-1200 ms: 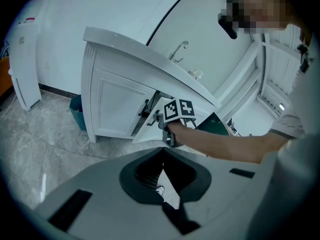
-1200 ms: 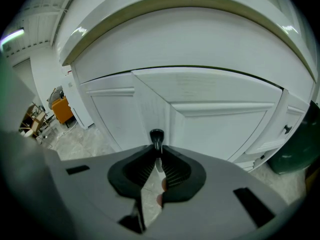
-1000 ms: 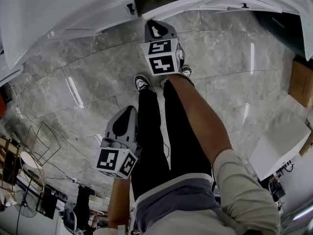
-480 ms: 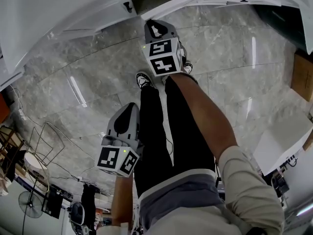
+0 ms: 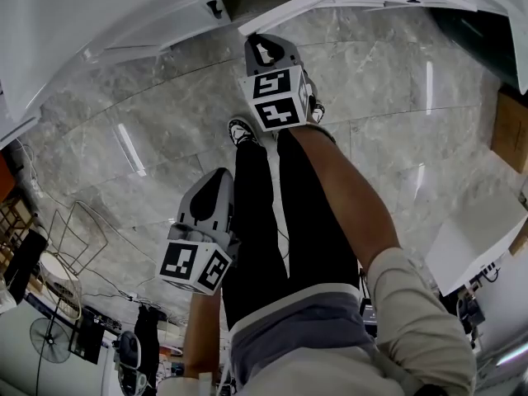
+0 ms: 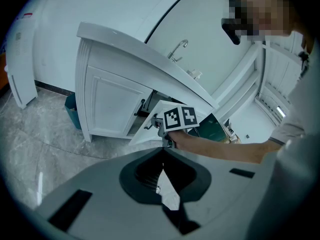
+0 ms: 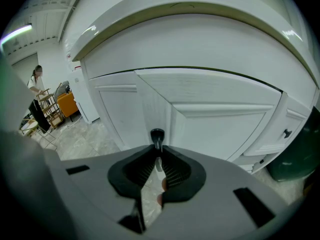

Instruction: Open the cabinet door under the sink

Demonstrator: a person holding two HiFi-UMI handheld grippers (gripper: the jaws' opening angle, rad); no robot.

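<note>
Evidently mid-pull. Right hand-held gripper (image 7: pixel 157 149) pinched tight on the thin neck of the small black knob (image 7: pixel 157 135), just at twelve o'clock of the jaw tips; cabinet door (image 7: pixel 225 126) stretching off toward three o'clock. From the left gripper view, that door standing partway out from the cabinet under the sink, up at twelve o'clock. Left hand-held gripper (image 6: pixel 163 151) pressed together on nothing, well apart from the cabinet.

To do it well: draw along the door's arc, not straight back, turning the wrist with the hinge to avoid twisting the neck out from between the ribbed pads (image 7: pixel 171 170). Grip behind the knob's flared head, probably a good stop against slipping. Pull slowly and evenly; likely a light, free-swinging panel. Mind the shoes (image 5: pixel 241 135) at six o'clock of the door's sweep in the head view.

Door: white, smooth-painted, raised frame round a flat sunken panel. Knob: dark, glossy, mushroom-shaped. Surface (image 6: pixel 125 43) above: white, rounded lip, with a curved metal tap (image 6: pixel 179 46). Floor (image 5: pixel 124 147): grey veined stone tile, polished and reflective, possibly slick.
</note>
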